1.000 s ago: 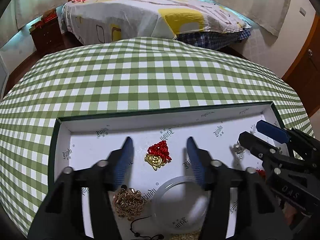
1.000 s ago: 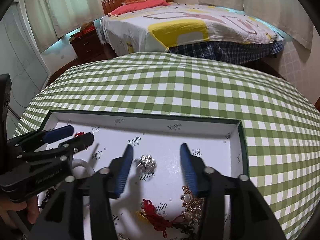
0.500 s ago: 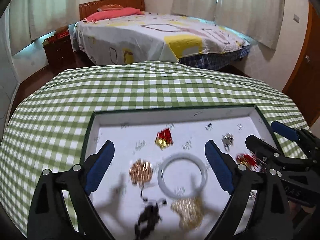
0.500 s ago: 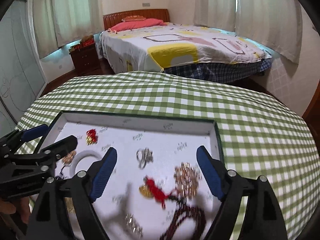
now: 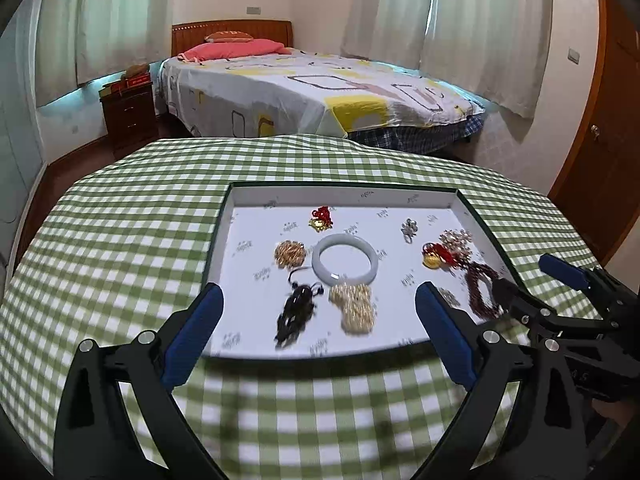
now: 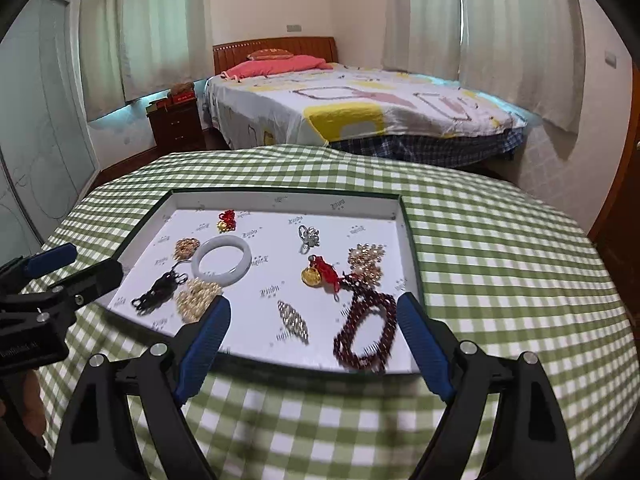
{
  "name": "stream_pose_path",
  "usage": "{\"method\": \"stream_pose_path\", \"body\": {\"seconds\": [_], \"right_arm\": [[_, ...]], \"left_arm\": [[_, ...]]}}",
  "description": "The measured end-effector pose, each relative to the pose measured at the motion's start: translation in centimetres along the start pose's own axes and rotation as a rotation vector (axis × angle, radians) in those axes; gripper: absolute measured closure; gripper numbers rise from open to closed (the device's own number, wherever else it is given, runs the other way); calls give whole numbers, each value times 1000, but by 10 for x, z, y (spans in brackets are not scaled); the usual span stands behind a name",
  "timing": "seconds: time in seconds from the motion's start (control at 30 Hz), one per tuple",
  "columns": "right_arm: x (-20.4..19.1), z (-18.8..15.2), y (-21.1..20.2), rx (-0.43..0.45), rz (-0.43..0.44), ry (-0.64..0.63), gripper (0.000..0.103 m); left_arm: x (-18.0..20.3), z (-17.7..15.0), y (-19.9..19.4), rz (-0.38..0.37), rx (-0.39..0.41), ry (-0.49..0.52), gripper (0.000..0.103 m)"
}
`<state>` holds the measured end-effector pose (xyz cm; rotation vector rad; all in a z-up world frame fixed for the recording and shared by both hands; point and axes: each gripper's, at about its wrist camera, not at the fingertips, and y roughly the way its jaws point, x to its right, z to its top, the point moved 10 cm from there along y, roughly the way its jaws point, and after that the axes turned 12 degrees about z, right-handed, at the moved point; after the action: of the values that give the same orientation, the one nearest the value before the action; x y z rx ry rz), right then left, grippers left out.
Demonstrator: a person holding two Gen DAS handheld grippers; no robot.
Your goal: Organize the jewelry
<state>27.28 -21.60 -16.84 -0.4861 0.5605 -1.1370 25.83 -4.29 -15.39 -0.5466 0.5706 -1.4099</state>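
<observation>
Right now both tools hover over the near edge of a shallow white tray [image 5: 434, 196] with a dark green rim, which lies on a bench [image 5: 120, 240] covered in green-and-white check cloth. The left hand-held gripper [image 5: 318, 338] has its blue-padded jaws spread wide and opening, with nothing between them; the same goes for the right hand-held gripper [image 6: 312, 340], jaws wide, opening and empty. Each tool also shows at the edge of the other's view.

All the jewelry lies loose inside the tray. A pale jade bangle [image 5: 345, 259] rests near the middle, with a gold filigree piece [image 5: 289, 254] just beside it to the left and a small red-and-gold charm [image 5: 321, 218] beyond it, toward the far wall. In front of the bangle sit a black cord piece [image 5: 297, 314] and a cream beaded cluster [image 5: 354, 306], close together. On the right side are a small silver ornament [image 6: 309, 236], a pearl-and-gold brooch [image 6: 366, 260], a gold pendant on red cord [image 6: 320, 272], a dark red bead bracelet [image 6: 366, 330] and a small glittering clip [image 6: 294, 320]. The bead bracelet touches the brooch and the red cord.

Behind the bench stands a bed [image 6: 360, 108] with a patterned sheet.
</observation>
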Motion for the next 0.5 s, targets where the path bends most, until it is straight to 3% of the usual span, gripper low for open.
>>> {"method": "stream_pose_path", "body": {"seconds": [0.5], "right_arm": [[-29, 7, -84, 135, -15, -39, 20]], "left_arm": [[-38, -4, -92, 91, 89, -58, 4]]}}
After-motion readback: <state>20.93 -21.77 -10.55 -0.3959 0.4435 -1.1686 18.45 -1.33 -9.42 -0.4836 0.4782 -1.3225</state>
